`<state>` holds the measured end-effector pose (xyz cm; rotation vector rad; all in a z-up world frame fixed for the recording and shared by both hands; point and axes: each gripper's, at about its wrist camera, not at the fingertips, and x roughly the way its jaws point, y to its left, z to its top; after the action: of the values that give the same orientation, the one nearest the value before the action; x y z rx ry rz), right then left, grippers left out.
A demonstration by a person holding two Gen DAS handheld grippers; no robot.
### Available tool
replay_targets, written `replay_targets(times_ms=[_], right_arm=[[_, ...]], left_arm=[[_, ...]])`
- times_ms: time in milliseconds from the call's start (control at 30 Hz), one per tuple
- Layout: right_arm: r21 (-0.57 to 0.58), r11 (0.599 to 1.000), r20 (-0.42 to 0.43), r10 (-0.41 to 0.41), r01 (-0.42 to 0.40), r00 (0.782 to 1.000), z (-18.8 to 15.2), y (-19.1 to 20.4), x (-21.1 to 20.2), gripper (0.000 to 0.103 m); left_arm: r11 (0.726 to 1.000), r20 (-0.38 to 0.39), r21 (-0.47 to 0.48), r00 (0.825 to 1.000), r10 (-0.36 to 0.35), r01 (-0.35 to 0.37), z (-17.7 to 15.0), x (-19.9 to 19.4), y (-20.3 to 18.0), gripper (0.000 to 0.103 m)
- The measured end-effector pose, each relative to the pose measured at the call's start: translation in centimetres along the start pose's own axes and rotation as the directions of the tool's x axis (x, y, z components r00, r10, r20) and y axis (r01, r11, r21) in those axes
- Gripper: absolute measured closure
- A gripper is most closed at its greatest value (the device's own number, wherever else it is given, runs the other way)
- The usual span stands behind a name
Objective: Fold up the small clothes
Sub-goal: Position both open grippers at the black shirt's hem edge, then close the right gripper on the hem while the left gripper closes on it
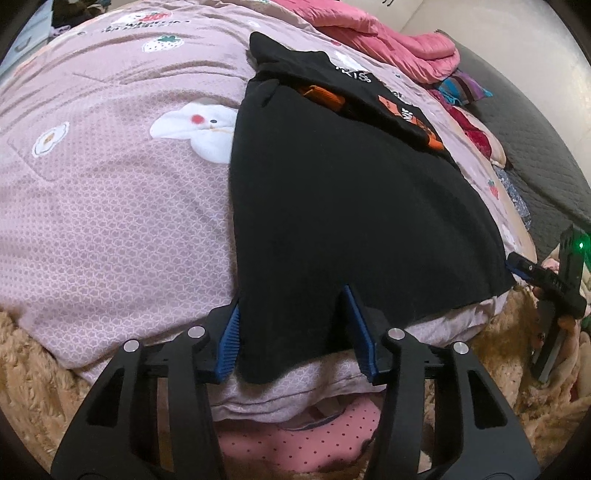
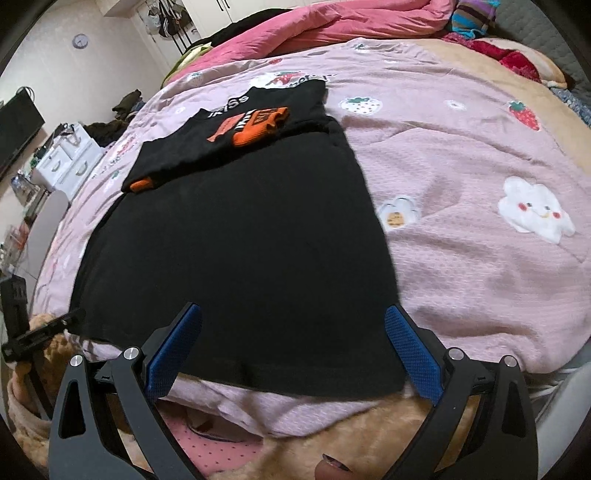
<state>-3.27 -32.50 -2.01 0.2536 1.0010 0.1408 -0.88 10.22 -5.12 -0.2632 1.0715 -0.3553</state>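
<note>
Left gripper (image 1: 291, 332), seen from its own wrist camera, straddles the near left corner of the black garment (image 1: 351, 206); its blue pads (image 1: 229, 343) stand partly apart with the hem between them, and whether they press the cloth cannot be told. Right gripper (image 2: 291, 354) sits at the near right part of the same hem with its jaws wide apart, the blue pads (image 2: 413, 354) on either side of the fabric edge and not clamping it. Black garment lies spread flat on a pink quilt (image 2: 461, 184) printed with strawberries and clouds, its near hem at the quilt's near edge. At the garment's far end lies a folded-over black part bearing white lettering and an orange patch (image 2: 255, 123). Beyond the quilt, a crumpled bright pink duvet (image 2: 332, 26) lies at the far side of the bed. A tan fleecy blanket (image 1: 26, 365) shows below the quilt's near edge.
</note>
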Motion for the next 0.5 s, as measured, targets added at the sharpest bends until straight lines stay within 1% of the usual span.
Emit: replay_targets(times_ms=[100, 200, 300, 367, 400, 433, 467, 500], right_arm=[[-0.011, 1.000, -0.009, 0.003, -0.003, 1.000, -0.2, -0.4, -0.2, 0.004], [-0.013, 0.999, -0.017, -0.041, 0.041, 0.999, -0.4, -1.0, -0.3, 0.004], [0.007, 1.000, -0.037, -0.030, 0.030, 0.999, -0.5, -2.1, -0.3, 0.004], [0.032, 0.999, -0.050, 0.000, 0.001, 0.999, -0.7, -2.8, -0.1, 0.005], [0.047, 0.998, -0.053, 0.036, -0.033, 0.998, -0.8, -3.1, -0.1, 0.004], [0.054, 0.997, -0.055, 0.056, -0.053, 0.997, -0.8, -3.1, -0.1, 0.008], [0.059, 0.995, -0.056, 0.078, -0.075, 0.995, -0.8, -3.2, -0.2, 0.020], [0.057, 0.995, -0.059, 0.085, -0.082, 0.995, -0.9, -3.1, -0.1, 0.023]], left_arm=[[1.000, -0.003, 0.003, 1.000, 0.002, -0.002, 0.0, 0.1, 0.0, 0.061], [1.000, -0.003, 0.003, 1.000, 0.003, -0.003, 0.0, 0.0, -0.1, 0.061], [1.000, -0.003, 0.000, 1.000, 0.000, 0.000, 0.0, 0.1, 0.0, 0.061], [1.000, -0.004, -0.001, 1.000, 0.000, 0.000, 0.0, 0.2, 0.0, 0.061], [1.000, -0.004, -0.002, 1.000, 0.000, 0.000, 0.1, 0.2, 0.1, 0.061], [1.000, -0.005, -0.004, 1.000, 0.000, 0.000, 0.1, 0.2, 0.1, 0.061], [1.000, -0.005, -0.005, 1.000, -0.001, 0.001, 0.1, 0.2, 0.2, 0.061], [1.000, -0.005, -0.007, 1.000, -0.001, 0.001, 0.1, 0.2, 0.2, 0.061]])
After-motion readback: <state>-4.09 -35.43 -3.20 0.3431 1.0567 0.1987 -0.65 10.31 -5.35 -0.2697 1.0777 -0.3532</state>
